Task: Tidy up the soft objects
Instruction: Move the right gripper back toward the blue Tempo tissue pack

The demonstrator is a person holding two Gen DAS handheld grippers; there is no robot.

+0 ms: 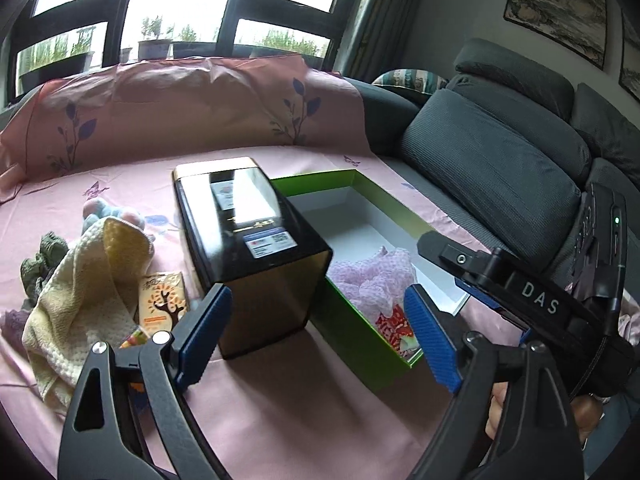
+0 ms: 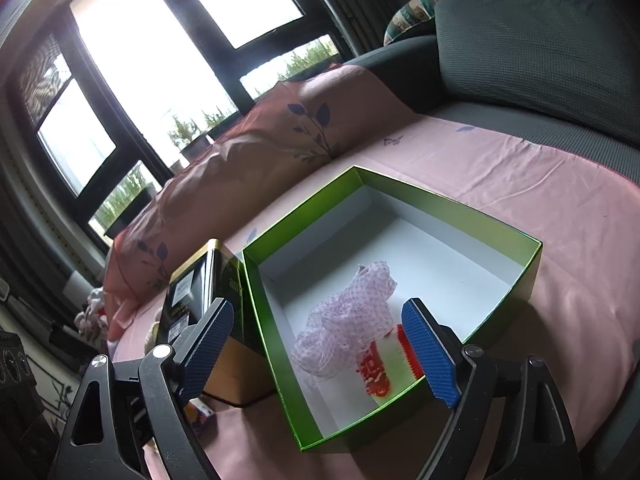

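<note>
on the pink sheet [image 2: 500, 184]: boxes and soft things lie spread out.
left gripper [image 1: 316, 332]: wide open, nothing between its blue pads, up over the black box and the green box.
right gripper [image 2: 320, 344]: wide open too, holding nothing, over the near end of the green box.
green box [image 2: 404, 190]: open, white inside, touching the black box.
pale pink cloth [image 2: 348, 320]: bunched up inside the green box, near end.
red and white thing [image 2: 376, 372]: in the green box, just beside the cloth.
black box [image 1: 248, 248]: shiny, left of the green box.
yellow towel [image 1: 80, 288]: crumpled, left of the black box.
orange packet [image 1: 162, 296]: between the towel and the black box.
grey sofa cushion [image 1: 492, 168]: far back on the right.
</note>
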